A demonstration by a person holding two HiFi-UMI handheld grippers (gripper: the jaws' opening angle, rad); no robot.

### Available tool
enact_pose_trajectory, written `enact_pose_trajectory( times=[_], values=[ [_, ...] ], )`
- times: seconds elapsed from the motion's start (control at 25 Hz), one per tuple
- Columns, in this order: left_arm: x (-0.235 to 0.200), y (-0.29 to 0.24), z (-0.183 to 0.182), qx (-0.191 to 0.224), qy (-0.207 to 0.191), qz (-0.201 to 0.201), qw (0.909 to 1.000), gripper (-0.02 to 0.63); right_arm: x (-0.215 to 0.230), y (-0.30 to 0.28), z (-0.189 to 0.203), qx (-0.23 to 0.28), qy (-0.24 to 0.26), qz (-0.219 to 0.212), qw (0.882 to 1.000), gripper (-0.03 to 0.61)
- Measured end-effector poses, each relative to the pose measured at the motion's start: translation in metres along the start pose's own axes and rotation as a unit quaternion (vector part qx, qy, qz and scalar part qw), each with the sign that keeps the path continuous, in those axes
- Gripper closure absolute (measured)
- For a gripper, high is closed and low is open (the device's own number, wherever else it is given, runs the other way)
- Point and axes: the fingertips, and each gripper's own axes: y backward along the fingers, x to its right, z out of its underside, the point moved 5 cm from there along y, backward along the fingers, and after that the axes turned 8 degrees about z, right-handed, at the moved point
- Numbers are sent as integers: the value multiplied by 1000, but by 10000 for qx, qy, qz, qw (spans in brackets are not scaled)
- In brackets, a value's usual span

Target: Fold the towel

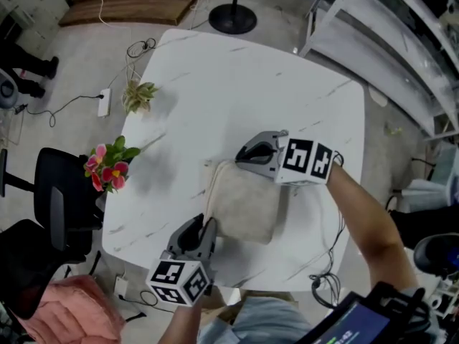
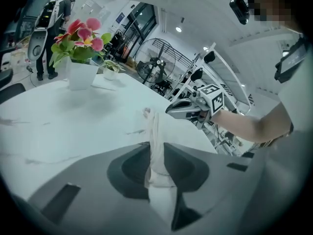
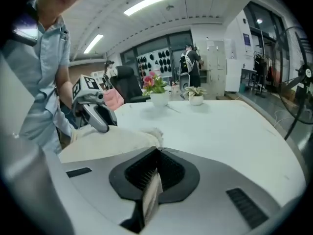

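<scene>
Chair (image 1: 61, 199): black, on the floor off the table's left side.
Pink cloth (image 1: 75, 310): a heap at the near left, below the chair in the head view.
Flowers (image 1: 109, 169): pink and red with green leaves, in a white pot at the table's left edge.
Plant (image 1: 139, 95): small and green, in a white pot, farther along the same edge, apart from the flowers.
Table (image 1: 251, 84): white, marble-veined, with rounded corners.
Left gripper (image 1: 206, 228): at the towel's near left corner, marker cube towards the person. Its jaws pinch a bunched, upright fold of towel that runs on past the tips.
Towel (image 1: 247, 206): cream, roughly rectangular, lying on the near half of the table between the two grippers. Its near left corner is raised in the left gripper and its far edge is caught by the right.
Stand base (image 1: 232, 18): black, round, on the floor past the table's far edge.
Right gripper (image 1: 242, 158): at the towel's far edge, tips pointing left in the head view. Its jaws are pressed together on a thin strip of towel.
Rack (image 1: 387, 41): pale metal shelving on the floor to the right of the table.
</scene>
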Motion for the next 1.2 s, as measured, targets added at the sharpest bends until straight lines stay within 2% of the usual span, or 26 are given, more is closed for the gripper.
enact_pose_trajectory(
  times=[0.12, 0.2, 0.32, 0.4, 0.52, 0.64, 0.72, 0.88, 1.2],
  values=[
    [-1, -2, -1, -49, -69, -72, 9999, 528, 1, -16, 5, -66, 76, 168, 9998, 563],
    [-1, -4, -2, -90, -102, -90, 9999, 529, 10, -8, -2, 120, -27, 430, 9990, 543],
    [-2, -5, -1, -138, -110, -97, 9998, 529, 12, 28, -23, 520, -184, 758, 9956, 549],
    [-3, -5, -1, -166, -125, -118, 9997, 529, -10, 52, -33, 654, -185, 702, 9952, 560],
    [-3, -5, 0, -212, -185, -130, 9995, 529, -72, 64, -30, 601, -424, 393, 9965, 563],
    [-4, -5, 0, -269, -250, -105, 9993, 529, -128, 52, -7, 452, -682, 178, 9965, 563],
    [-5, -6, -1, -318, -312, -87, 9990, 529, -148, 44, 14, 239, -777, 247, 9964, 563],
    [-5, -6, 0, -412, -467, -56, 9980, 528, -157, 34, 42, -44, -898, 449, 9949, 565],
    [3, -9, -4, -469, -453, 34, 9979, 515, -152, 36, 48, -50, -847, 403, 9956, 565]
  ],
)
